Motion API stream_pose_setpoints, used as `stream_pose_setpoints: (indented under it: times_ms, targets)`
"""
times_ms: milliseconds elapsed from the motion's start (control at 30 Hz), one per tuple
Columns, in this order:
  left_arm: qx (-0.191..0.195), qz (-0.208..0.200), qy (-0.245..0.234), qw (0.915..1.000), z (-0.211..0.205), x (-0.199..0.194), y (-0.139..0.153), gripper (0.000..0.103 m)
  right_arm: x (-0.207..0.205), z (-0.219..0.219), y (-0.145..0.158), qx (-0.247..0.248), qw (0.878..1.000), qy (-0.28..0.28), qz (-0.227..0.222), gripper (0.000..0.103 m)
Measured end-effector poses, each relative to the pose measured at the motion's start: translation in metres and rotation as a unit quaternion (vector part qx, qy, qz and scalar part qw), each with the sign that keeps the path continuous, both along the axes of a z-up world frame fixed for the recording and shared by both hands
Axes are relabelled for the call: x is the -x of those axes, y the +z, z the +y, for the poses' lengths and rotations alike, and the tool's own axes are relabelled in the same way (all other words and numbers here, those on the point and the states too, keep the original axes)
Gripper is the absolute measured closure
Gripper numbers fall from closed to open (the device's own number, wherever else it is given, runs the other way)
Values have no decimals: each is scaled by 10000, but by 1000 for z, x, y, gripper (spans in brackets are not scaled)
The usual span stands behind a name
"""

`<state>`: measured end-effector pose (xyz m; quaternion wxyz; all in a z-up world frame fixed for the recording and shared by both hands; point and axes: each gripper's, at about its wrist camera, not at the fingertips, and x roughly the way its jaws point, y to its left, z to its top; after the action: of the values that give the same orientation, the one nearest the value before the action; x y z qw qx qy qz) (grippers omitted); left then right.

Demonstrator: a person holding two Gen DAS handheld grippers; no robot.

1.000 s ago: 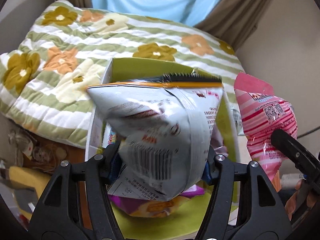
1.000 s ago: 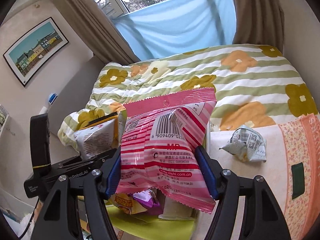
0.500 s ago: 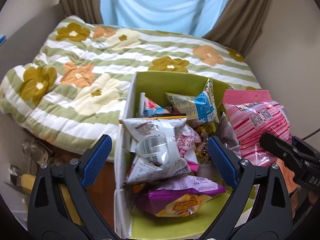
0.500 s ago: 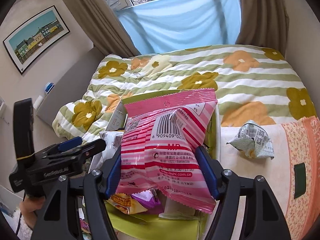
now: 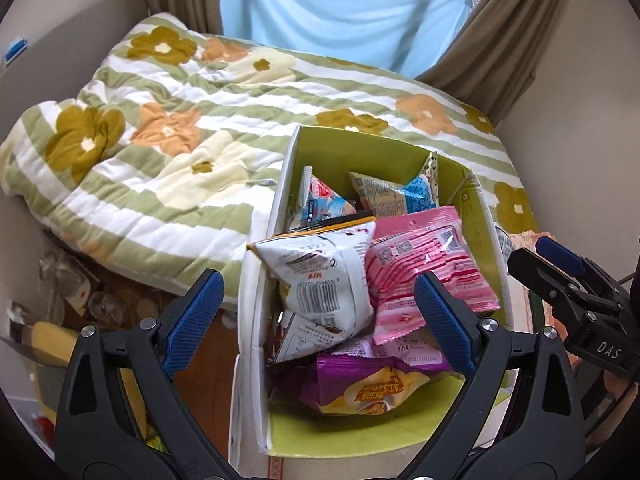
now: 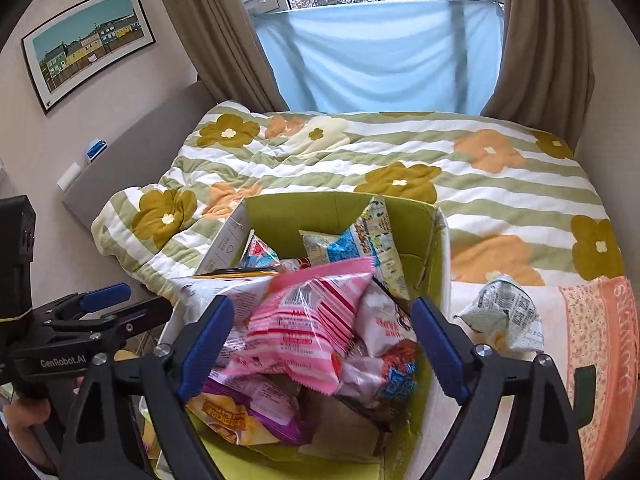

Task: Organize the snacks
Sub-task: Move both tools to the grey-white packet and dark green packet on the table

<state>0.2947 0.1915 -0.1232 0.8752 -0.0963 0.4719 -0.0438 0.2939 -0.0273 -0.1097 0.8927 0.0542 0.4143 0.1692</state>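
The snack bags sit piled in the green box point(image 6: 436, 240) beside the bed, pink bag point(image 6: 304, 328) on top; one crumpled bag point(image 6: 504, 316) lies outside. We judge them light, puffy, slippery, best pinched at a seam. Our left tool point(image 5: 316, 320) stands released; right tool point(image 6: 320, 344) is opening, gripping nothing.

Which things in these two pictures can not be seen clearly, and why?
- Box floor: both views, hidden under snack packs.
- Pink pack: right wrist view, motion-blurred; print unreadable.
- Purple pack: left wrist view, upper part covered by the white pack.
- Crumpled pack on the bed: right wrist view, print too small.
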Motion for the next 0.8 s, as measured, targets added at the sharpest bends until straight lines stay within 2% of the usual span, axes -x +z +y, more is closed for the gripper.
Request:
stream_pose_setpoints:
  times_ms: [167,367,667,800]
  targets:
    - [-73,-111,-102,9999,-9,7,7,7,16,-14,4,-59,9999,-116,-19,15]
    - [12,-300,-545,9981,-32,11,21,7,44,-42,19,-156,9984,-497,-205,15]
    - [36,-507,-1324,9899,-107,6,32,7,76,-106,36,-118,9909,-1300,-323,15]
    - [-59,-574,-1597,9855,-154,-4,40,7,82,-145,40,-48,9875,-1537,-359,15]
